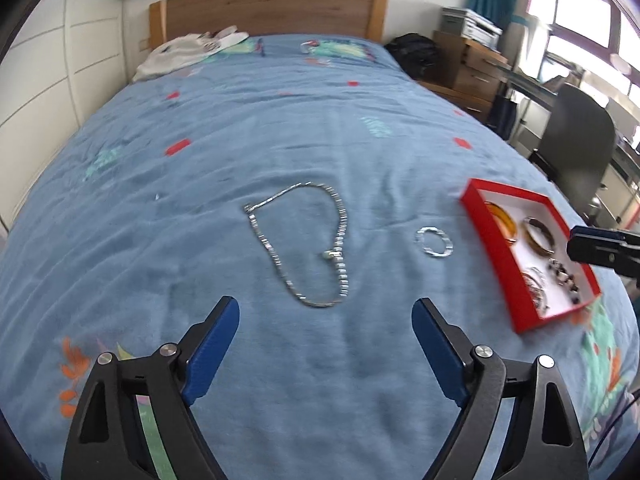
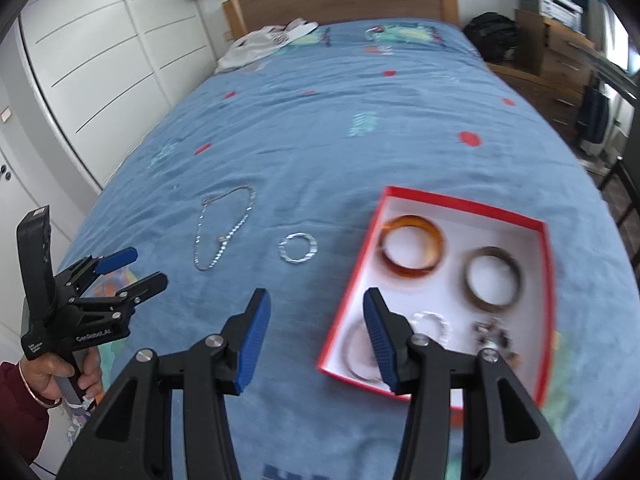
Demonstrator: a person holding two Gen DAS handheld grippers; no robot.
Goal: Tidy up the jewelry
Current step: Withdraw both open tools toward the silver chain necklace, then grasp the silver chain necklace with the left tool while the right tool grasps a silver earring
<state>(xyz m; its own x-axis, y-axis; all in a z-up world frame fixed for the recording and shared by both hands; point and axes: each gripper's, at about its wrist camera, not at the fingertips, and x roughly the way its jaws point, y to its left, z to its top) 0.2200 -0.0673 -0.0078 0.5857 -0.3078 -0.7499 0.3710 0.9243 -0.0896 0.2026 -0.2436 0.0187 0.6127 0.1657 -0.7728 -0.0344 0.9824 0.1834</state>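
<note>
On the soft, rumpled blue bedspread (image 1: 280, 128) I saw a silver link necklace (image 1: 304, 240) lying in a loose loop, a small twisted silver ring bangle (image 1: 434, 242) just right of it, then the red-rimmed, white-lined box (image 2: 546, 280) holding amber and brown bangles. My left tongs (image 1: 324, 316) stood wide apart and empty above the necklace; my right tongs (image 2: 316, 304) hung half apart, gripping nothing, over the box's near corner.
</note>
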